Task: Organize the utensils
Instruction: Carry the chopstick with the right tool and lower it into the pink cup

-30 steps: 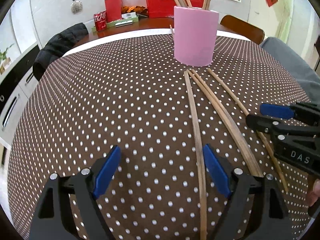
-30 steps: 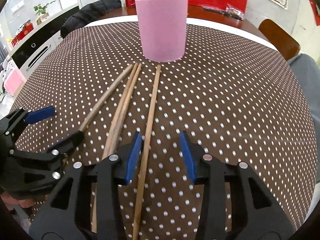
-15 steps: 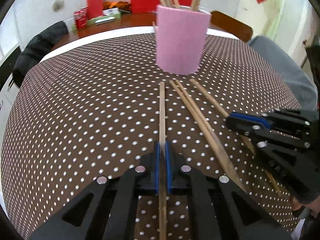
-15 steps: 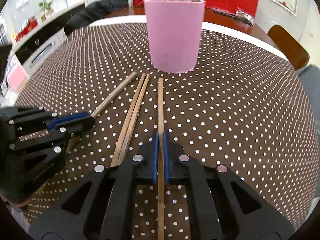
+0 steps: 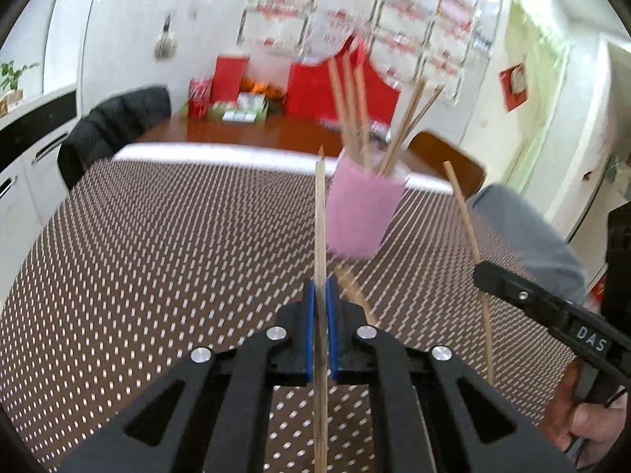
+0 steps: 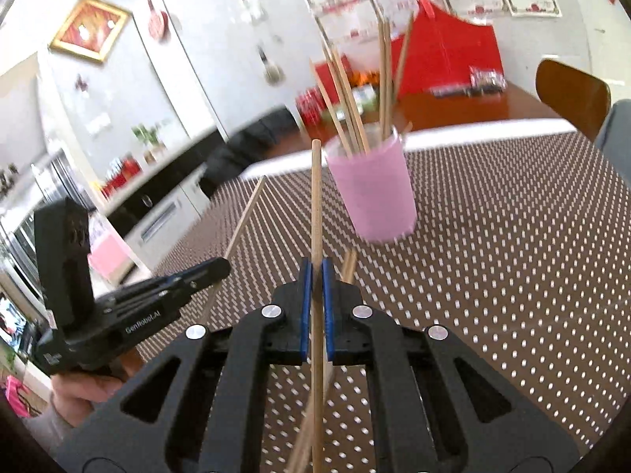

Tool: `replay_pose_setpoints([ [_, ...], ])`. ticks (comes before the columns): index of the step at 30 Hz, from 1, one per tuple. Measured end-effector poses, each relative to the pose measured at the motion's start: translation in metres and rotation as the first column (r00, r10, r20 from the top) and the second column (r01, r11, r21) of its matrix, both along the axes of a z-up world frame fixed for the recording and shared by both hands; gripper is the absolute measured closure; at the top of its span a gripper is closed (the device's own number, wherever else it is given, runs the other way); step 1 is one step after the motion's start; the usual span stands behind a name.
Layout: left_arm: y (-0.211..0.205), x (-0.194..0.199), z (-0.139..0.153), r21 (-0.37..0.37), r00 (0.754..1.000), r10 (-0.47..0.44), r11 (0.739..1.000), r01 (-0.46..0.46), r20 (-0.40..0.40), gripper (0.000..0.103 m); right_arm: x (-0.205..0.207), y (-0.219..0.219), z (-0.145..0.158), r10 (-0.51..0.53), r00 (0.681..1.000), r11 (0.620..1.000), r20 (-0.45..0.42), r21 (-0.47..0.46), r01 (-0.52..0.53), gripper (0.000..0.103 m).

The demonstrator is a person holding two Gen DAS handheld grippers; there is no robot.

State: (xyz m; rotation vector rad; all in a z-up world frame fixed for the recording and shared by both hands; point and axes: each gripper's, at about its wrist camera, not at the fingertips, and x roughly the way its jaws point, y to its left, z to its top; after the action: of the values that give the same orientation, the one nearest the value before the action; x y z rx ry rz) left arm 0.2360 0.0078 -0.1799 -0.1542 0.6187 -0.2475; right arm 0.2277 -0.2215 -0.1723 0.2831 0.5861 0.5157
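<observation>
Dotted tablecloth point(image 5: 157, 276); "DAS"/"GenRobot.AI"-marked, seemingly, tongs point(image 5: 322, 327) point(image 6: 316, 307) each pinching a chopstick point(image 5: 320, 220) point(image 6: 315, 205)

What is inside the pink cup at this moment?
Several wooden chopsticks stand in the pink cup, upper ends fanning out above its rim. Their lower ends and the cup's bottom are hidden by its opaque wall.

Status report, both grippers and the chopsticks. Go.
Left gripper shut on one chopstick, right gripper shut on another chopstick. Pink cup ahead. Nothing blocking.
</observation>
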Motion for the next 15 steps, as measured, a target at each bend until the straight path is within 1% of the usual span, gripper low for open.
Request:
replay_pose_setpoints([
  [3,-0.004,-0.009,0.018,-0.025,0.997,-0.025,0.999,0.027,0.078,0.097,-0.001,-0.003,0.016,0.001,0.999,1.000,0.047,0.027,-0.002,0.097],
  [6,-0.007,-0.020,0.036,-0.044,0.986,-0.047,0.998,0.055,0.159,0.097,0.002,-0.006,0.030,-0.003,0.997,0.999,0.080,0.049,-0.001,0.097],
  [9,-0.011,-0.017,0.056,-0.066,0.967,-0.067,0.994,0.086,0.247,0.097,0.001,-0.010,0.043,-0.015,0.993,0.997,0.119,0.080,0.005,0.097],
  [13,-0.018,-0.014,0.082,-0.090,0.938,-0.080,0.989,0.117,0.336,0.097,0.010,-0.014,0.067,-0.037,0.983,0.994,0.178,0.107,0.019,0.097],
  [15,-0.020,-0.005,0.096,-0.104,0.922,-0.081,0.986,0.129,0.378,0.097,0.017,-0.016,0.081,-0.051,0.978,0.993,0.204,0.119,0.027,0.097],
])
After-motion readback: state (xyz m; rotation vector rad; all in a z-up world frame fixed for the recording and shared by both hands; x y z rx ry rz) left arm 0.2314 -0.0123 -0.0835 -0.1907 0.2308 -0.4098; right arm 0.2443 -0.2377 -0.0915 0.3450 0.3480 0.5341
